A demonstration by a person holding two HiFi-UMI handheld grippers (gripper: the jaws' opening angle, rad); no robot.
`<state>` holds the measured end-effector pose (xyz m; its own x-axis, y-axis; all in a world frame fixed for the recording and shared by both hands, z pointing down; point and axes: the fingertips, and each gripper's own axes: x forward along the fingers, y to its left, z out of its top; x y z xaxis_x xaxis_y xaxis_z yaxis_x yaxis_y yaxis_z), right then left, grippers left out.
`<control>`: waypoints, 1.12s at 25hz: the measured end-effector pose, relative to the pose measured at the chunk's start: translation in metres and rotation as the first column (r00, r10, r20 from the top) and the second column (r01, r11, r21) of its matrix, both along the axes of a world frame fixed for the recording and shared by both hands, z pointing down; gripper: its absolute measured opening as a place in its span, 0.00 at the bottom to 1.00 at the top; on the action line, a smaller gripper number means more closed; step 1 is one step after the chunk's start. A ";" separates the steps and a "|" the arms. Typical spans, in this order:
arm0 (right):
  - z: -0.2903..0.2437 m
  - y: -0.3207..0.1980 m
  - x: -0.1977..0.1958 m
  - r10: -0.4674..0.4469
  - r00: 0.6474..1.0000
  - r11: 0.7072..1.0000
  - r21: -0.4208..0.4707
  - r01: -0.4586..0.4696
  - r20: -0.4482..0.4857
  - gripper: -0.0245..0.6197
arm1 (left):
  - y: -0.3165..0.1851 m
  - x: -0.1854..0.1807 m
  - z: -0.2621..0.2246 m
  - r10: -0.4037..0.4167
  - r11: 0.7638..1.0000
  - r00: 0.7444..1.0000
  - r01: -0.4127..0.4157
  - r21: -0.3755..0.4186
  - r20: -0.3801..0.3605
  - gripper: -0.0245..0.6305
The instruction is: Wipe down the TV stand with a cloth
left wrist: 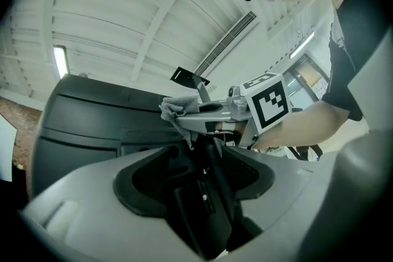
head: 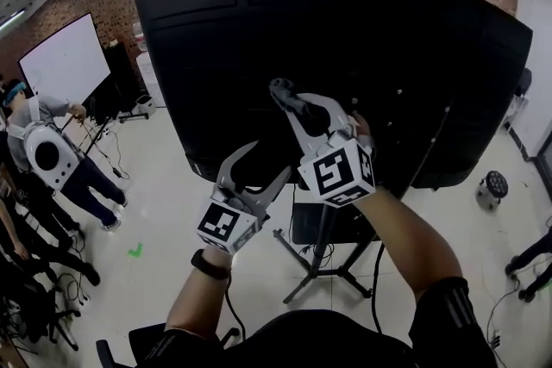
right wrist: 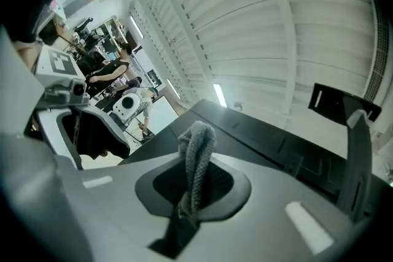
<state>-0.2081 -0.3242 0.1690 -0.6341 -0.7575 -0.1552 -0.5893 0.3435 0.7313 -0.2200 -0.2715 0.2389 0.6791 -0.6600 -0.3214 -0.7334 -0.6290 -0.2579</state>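
Before the black TV back point(head: 259, 30), right gripper point(head: 285, 95) pinches the cloth point(right wrist: 196, 147); left gripper point(head: 269, 159) hangs spread, empty.

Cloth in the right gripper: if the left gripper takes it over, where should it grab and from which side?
Probably the bunched free end of the cloth standing up past the right gripper's tips; the rest is pinched between its jaws. Bring the left gripper in from beyond those tips.

A person point(head: 52, 152) stands near a whiteboard point(head: 65, 58).
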 end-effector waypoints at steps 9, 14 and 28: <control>0.006 -0.045 -0.069 0.092 0.971 0.995 0.043 -0.085 -0.222 0.08 | -0.009 -0.063 0.012 -0.056 0.996 0.998 0.059 -0.063 0.040 0.48; 0.014 -0.064 -0.095 0.164 0.919 0.984 0.118 -0.130 -0.358 0.08 | -0.016 -0.078 0.023 -0.065 0.997 0.998 0.066 -0.044 0.019 0.48; 0.023 -0.068 -0.047 0.354 0.792 0.934 0.235 -0.269 -0.498 0.08 | -0.026 -0.046 0.021 0.025 0.998 1.000 -0.023 -0.061 0.018 0.48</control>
